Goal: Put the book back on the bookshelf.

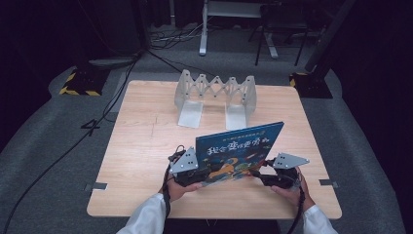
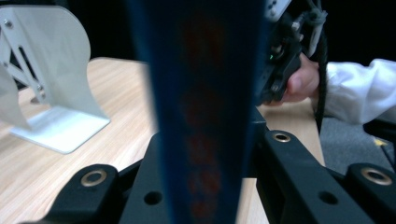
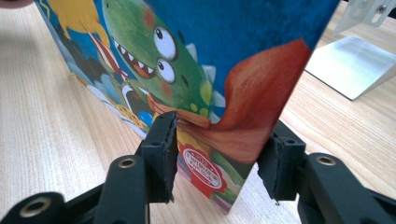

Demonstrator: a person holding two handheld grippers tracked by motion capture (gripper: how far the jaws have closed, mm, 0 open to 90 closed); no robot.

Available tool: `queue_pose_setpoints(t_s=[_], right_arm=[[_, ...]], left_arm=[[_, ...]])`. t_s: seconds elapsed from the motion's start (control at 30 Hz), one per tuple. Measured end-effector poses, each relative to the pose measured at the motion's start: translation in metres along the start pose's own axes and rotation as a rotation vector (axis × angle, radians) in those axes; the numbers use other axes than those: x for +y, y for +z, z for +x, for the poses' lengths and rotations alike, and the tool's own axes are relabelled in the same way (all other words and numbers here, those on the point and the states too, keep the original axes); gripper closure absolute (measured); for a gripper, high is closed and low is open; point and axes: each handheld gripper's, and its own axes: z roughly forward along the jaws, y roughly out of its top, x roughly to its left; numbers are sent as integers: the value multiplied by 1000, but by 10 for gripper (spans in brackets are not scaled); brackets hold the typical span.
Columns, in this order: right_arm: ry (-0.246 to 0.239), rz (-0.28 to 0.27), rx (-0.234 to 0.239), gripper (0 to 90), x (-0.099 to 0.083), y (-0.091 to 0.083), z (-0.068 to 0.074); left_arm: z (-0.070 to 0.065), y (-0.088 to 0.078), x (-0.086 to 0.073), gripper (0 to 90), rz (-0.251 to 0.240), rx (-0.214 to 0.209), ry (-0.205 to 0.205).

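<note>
- We see the picture book held tilted above the table, at about 6 o'clock from the white folding rack.
- Our left gripper pinches the book's lower left edge, its jaws pressed against the cover.
- Our right gripper straddles the lower right corner, its jaws spread with gaps on either side.

A light wooden table stands on grey carpet in a dark room.
</note>
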Motion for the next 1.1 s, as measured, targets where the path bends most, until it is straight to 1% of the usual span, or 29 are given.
queue_pose_setpoints(t_s=[0.03,0.13,0.3,0.37,0.43,0.5,0.53,0.6,0.63,0.67,0.73,0.77,0.83,0.9,0.97,1.0,1.07,1.1], right_arm=[[2,0,0,526,0,0,0],[17,-10,12,535,-2,0,-1],[21,-15,12,543,-3,-1,-1],[19,-18,16,546,-4,-1,-1],[19,-19,19,546,-4,-1,-2],[19,-19,19,547,-4,-1,-2],[20,-19,18,547,-4,-1,-2],[25,-20,18,542,-5,-1,-2],[26,-21,18,534,-5,-1,-2],[29,-13,9,515,-6,0,-2],[27,21,-25,422,-8,3,-2],[21,48,-39,407,-12,4,-1],[19,76,-42,370,-17,5,-2],[15,109,-62,350,-23,3,-3],[29,125,-67,331,-29,0,-6],[42,132,-81,313,-33,-1,-8],[70,174,-120,281,-39,-1,-11],[87,184,-139,253,-39,0,-12]], left_arm=[[-1,0,0,774,2,6,2],[0,-1,0,778,-6,-6,1],[-1,-5,4,775,-57,-9,-15],[-2,-6,6,776,-52,-5,1],[-2,-6,6,778,-57,-9,-4],[-2,-6,7,782,-56,-7,0],[-2,-5,7,787,-56,-13,-5],[-3,-5,9,802,-52,-20,5],[-3,-5,9,808,-51,-34,6],[-5,-4,10,817,-49,-24,7],[-4,-4,12,816,-52,-15,1],[-3,-4,12,819,-54,-12,0],[-4,-3,13,822,-50,2,5],[-4,-4,14,823,-42,16,11],[-3,-4,15,824,-44,32,16],[-3,-5,16,825,-44,40,14],[-2,-6,18,825,-42,59,21],[-2,-7,18,826,-42,64,14]])
